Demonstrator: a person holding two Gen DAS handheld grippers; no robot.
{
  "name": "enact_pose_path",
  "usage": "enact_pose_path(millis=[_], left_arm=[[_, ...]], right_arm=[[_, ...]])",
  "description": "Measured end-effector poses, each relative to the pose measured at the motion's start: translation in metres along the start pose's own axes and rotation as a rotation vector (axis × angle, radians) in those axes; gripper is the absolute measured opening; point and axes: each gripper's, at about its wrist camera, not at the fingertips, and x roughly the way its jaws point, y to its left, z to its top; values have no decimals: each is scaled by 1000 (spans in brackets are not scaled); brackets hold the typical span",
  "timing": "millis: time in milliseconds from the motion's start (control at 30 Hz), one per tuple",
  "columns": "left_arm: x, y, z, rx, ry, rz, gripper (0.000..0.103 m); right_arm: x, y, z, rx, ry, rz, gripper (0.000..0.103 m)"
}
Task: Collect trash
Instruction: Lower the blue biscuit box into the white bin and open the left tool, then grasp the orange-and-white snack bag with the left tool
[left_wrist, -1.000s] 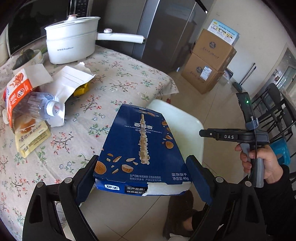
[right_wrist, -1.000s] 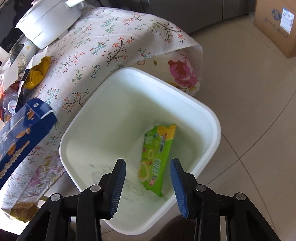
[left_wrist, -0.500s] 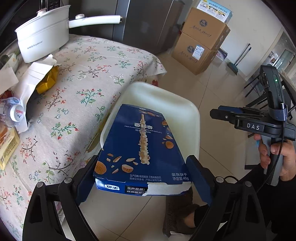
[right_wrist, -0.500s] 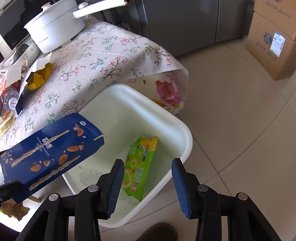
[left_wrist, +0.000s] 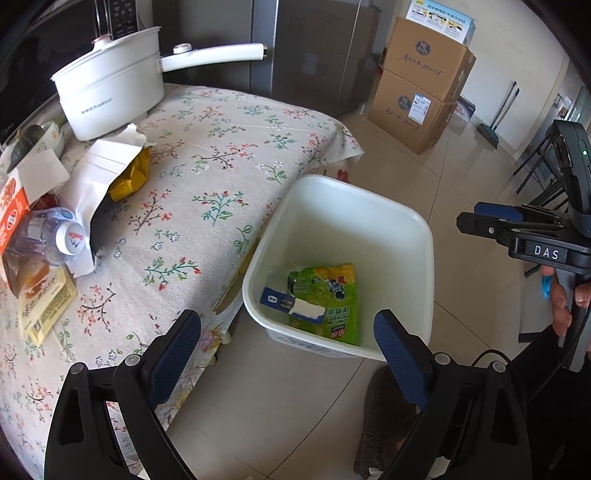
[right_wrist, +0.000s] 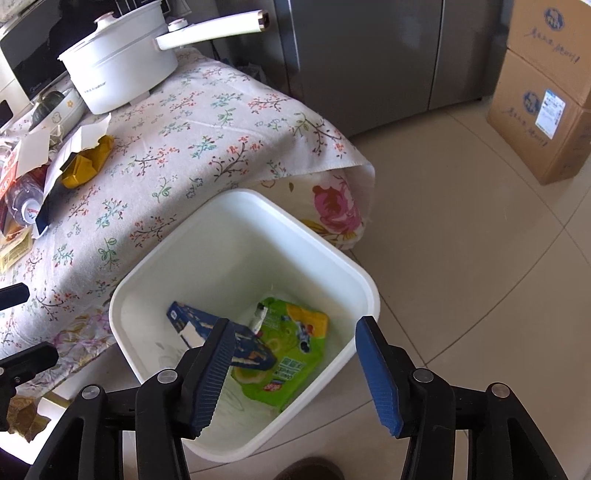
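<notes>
A white bin stands on the floor against the table's corner. Inside it lie a green snack bag and a blue biscuit box resting across the bag. My left gripper hangs open and empty above the bin's near rim. My right gripper is also above the bin with nothing between its fingers, and its jaws are opening. In the left wrist view the right gripper shows side-on at the right, held by a hand.
On the floral tablecloth lie a crushed plastic bottle, a torn white bag with yellow wrapper, orange and yellow packets and a white pot. Cardboard boxes stand on the tiled floor.
The blue box has left my left gripper and now lies in the bin on the green bag; the left jaws stand wider. The right jaws have spread further apart.
</notes>
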Motion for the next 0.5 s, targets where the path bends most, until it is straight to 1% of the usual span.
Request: enact_pose_path(millis=[100,267,500], left_arm=[[-9,15,0,-34,-23,24,98],[-28,49,-3,-111,-75,90,102],[-55,106,-11,-233,-147,176,103]], right_arm=[[-2,9,4,-18,-13,5,64],[0,30,13,-46,-29,19,73],[11,73,27,-106,-21,41,79]])
